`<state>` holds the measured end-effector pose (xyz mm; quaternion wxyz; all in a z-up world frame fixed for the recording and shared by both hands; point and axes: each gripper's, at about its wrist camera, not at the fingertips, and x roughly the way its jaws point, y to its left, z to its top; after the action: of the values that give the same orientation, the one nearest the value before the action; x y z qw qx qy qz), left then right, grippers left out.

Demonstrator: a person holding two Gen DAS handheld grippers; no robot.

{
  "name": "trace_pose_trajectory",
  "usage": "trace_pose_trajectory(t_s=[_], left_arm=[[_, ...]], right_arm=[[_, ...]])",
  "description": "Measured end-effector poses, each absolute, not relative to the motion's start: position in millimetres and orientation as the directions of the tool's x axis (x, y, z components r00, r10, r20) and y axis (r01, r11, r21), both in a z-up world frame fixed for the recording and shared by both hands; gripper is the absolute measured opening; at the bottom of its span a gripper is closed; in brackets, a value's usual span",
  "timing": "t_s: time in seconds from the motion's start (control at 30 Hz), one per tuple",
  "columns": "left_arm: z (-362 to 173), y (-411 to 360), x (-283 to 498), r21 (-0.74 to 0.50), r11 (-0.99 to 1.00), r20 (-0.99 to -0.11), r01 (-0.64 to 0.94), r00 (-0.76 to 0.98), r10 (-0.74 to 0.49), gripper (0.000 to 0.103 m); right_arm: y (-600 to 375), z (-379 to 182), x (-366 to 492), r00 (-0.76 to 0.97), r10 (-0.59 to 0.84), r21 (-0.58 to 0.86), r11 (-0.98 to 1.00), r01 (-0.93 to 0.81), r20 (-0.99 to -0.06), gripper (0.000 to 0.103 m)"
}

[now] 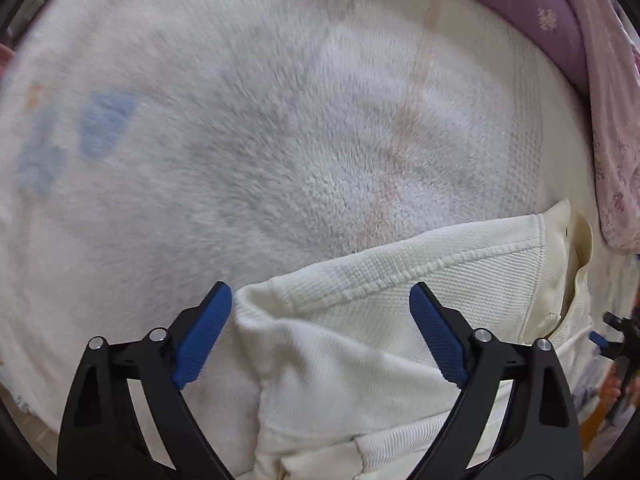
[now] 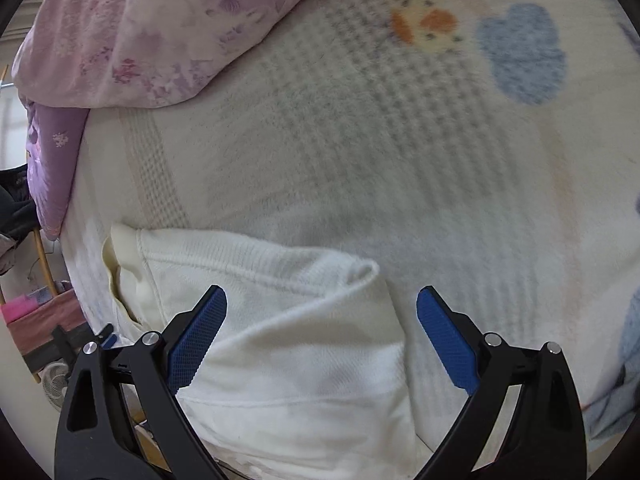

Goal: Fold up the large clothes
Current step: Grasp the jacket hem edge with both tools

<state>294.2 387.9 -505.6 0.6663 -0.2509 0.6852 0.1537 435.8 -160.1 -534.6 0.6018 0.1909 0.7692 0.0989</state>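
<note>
A cream-white knit garment (image 1: 400,300) lies folded on a fluffy white blanket (image 1: 240,140) at the bed's near edge. My left gripper (image 1: 320,308) is open, its blue pads either side of the garment's folded corner and just above it. In the right wrist view the same garment (image 2: 288,340) lies below my right gripper (image 2: 322,312), which is open over its rolled fold edge. Neither gripper holds cloth. The right gripper's tip (image 1: 604,340) shows at the left view's right edge.
A pink and purple floral quilt (image 2: 132,36) is bunched at the blanket's far side (image 1: 560,20). The blanket (image 2: 400,140) has blue and orange cartoon prints (image 2: 520,52). Beyond the bed edge stand a wooden chair (image 2: 44,264) and a fan (image 2: 56,384).
</note>
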Motion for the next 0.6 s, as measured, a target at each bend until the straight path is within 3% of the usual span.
trace_pose_trajectory(t_s=[0.23, 0.27, 0.3, 0.33, 0.4, 0.5, 0.6], left_arm=[[-522.5, 372.6, 288.1, -0.130, 0.857, -0.985, -0.498, -0.035, -0.170, 0.091], [-522.8, 366.1, 286.6, -0.084, 0.877, -0.990, -0.473, -0.061, -0.128, 0.086], [-522.0, 360.3, 285.5, -0.019, 0.894, -0.994, -0.448, -0.088, -0.065, 0.075], [-519.9, 358.6, 285.0, -0.011, 0.895, -0.995, -0.446, -0.081, -0.053, 0.064], [-515.3, 360.6, 282.6, -0.019, 0.874, -0.997, -0.486, -0.062, -0.056, 0.044], [-512.6, 374.5, 278.9, -0.058, 0.811, -0.994, -0.582, -0.046, -0.104, 0.035], [-501.8, 372.9, 278.1, -0.044, 0.815, -0.996, -0.578, -0.038, -0.080, 0.026]], right_arm=[[-151.9, -564.8, 435.4, -0.233, 0.454, 0.393, 0.881, 0.264, -0.860, 0.092], [-151.6, -563.4, 434.3, -0.233, 0.432, 0.374, 0.892, 0.254, -0.871, 0.084], [-152.7, -561.1, 433.1, -0.230, 0.401, 0.345, 0.906, 0.245, -0.887, 0.066], [-152.1, -557.9, 430.1, -0.228, 0.351, 0.301, 0.926, 0.227, -0.908, 0.057], [-158.7, -552.6, 426.6, -0.204, 0.328, 0.285, 0.934, 0.215, -0.922, 0.024], [-169.3, -549.6, 420.1, -0.161, 0.384, 0.333, 0.902, 0.274, -0.909, 0.013], [-166.5, -535.2, 411.5, -0.100, 0.352, 0.315, 0.910, 0.271, -0.931, 0.011]])
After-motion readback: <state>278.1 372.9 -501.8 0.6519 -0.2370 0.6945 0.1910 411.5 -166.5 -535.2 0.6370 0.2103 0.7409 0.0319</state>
